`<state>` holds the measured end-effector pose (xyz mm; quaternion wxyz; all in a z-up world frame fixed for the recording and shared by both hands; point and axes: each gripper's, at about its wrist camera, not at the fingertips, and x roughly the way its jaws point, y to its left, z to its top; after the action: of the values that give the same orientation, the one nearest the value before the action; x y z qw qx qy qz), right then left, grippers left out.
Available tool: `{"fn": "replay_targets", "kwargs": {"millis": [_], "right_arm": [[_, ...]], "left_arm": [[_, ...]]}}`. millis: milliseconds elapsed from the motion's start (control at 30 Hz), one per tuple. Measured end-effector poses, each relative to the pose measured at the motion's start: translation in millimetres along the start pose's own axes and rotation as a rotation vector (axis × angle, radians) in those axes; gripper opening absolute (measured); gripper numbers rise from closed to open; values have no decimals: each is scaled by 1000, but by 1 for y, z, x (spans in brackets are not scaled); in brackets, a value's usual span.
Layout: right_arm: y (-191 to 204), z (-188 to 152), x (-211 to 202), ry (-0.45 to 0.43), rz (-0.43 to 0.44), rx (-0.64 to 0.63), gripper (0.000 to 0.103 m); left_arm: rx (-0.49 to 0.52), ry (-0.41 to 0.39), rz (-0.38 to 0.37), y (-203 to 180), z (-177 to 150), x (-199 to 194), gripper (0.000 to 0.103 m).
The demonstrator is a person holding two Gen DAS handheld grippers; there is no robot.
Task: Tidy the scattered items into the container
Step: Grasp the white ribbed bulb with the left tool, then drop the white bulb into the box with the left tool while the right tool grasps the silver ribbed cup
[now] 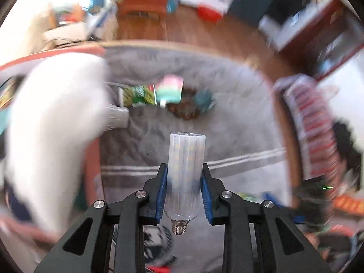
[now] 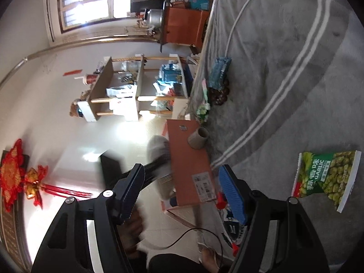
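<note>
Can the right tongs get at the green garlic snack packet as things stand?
Probably yes. The right tongs stand open and empty, and the garlic snack packet lies flat on the grey blanket just off to their side, with nothing on it or between. They are not aimed at it yet.

Your left gripper (image 1: 184,177) points steeply down, pads clamped on a bulb (image 1: 185,173); your right gripper (image 2: 184,193) stands open, near level.

A frosted white bulb (image 1: 185,173) stands upright between the left tongs (image 1: 184,190), screw base down. A green snack packet (image 2: 326,178) lies flat right of the right tongs (image 2: 185,195).
</note>
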<state>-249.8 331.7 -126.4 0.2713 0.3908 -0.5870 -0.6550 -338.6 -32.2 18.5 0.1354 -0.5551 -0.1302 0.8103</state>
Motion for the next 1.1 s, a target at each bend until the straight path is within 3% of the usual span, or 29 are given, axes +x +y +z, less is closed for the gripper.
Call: {"fn": "replay_targets", "kwargs": {"millis": [67, 133, 300, 367, 400, 433, 467, 500, 533, 800, 933, 967, 1000, 1033, 1100], "right_arm": [[-2, -2, 3, 8, -32, -3, 69], [-3, -5, 5, 12, -55, -10, 69], [-1, -20, 17, 43, -158, -64, 69], [-4, -26, 27, 68, -169, -43, 69], [-5, -28, 35, 79, -156, -16, 69], [-5, -30, 44, 85, -135, 7, 69], [-4, -31, 60, 96, -102, 28, 69], [-1, -31, 80, 115, -73, 39, 69], [0, -32, 102, 132, -56, 53, 69], [-44, -3, 264, 100, 34, 382, 69], [-68, 16, 304, 10, -114, 514, 66], [-75, 21, 311, -10, -118, 545, 66], [-73, 25, 315, -7, -130, 528, 56], [-67, 27, 316, -1, -144, 489, 40], [-50, 28, 309, 1, -177, 351, 40]], "left_arm": [[-85, -106, -16, 25, -4, -40, 24], [-158, -197, 14, 54, -7, -71, 25], [-353, -302, 54, 141, -3, -110, 25], [-419, -321, 114, 172, -1, -114, 25], [-438, -334, 195, 184, 2, -115, 27], [-446, -342, 282, 190, 0, -115, 37], [-452, -338, 382, 196, 1, -111, 55], [-457, -323, 452, 202, 1, -108, 63], [-457, -316, 475, 204, 1, -108, 70], [-458, -459, 488, 209, 1, -134, 74], [-500, -502, 460, 218, -6, -152, 78], [-497, -498, 456, 218, -5, -152, 78], [-496, -491, 445, 220, -4, -150, 78], [-498, -484, 433, 221, -4, -148, 78], [-502, -462, 410, 222, -2, -144, 78]]}}
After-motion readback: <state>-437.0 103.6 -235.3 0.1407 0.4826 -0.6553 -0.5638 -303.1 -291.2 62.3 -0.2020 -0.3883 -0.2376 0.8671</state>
